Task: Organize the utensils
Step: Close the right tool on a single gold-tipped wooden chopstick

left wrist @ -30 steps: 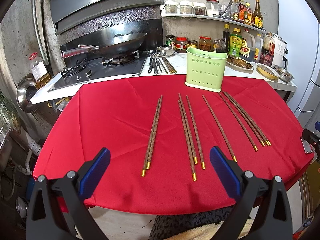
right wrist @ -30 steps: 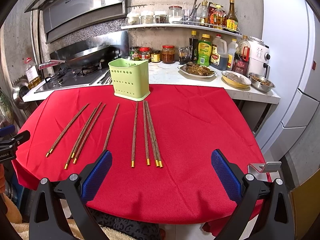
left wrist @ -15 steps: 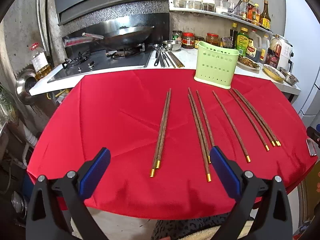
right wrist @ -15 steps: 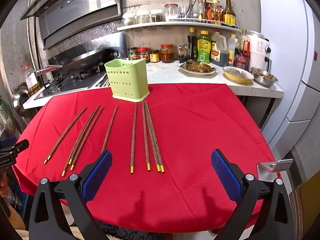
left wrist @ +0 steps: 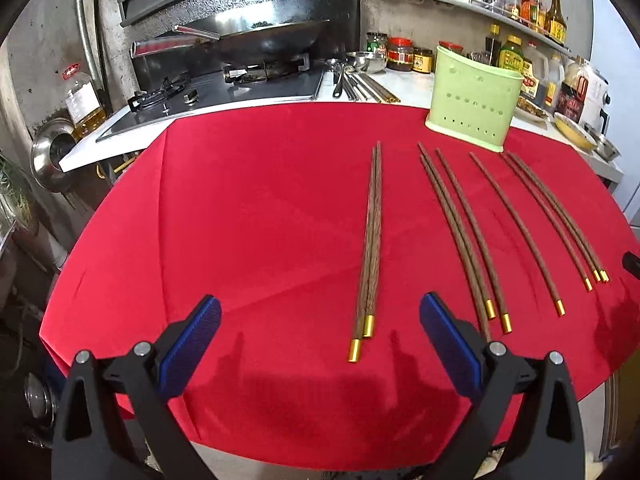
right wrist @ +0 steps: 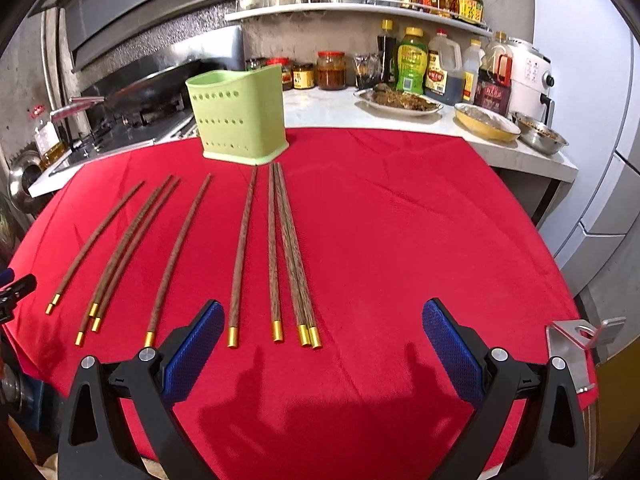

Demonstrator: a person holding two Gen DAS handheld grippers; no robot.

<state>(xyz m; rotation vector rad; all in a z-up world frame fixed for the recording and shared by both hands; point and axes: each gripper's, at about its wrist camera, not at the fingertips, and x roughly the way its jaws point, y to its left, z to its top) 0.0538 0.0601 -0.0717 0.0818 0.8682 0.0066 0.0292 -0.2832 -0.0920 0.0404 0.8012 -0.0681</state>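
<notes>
Chopsticks (left wrist: 370,240) lie in loose row on red cloth (left wrist: 240,220), gold caps toward camera, tips toward green holder (left wrist: 472,98) standing upright at 1 o'clock on cloth's far edge in left view, 11 o'clock in right view. Left gripper (left wrist: 320,330) hovers wide open, empty, leftmost touching pair between its blue pads (left wrist: 192,340). Right gripper (right wrist: 322,340) likewise spread, empty, rightmost bundle (right wrist: 290,256) at 12 o'clock. Wok (left wrist: 264,38) on stove at 11 o'clock behind.
</notes>
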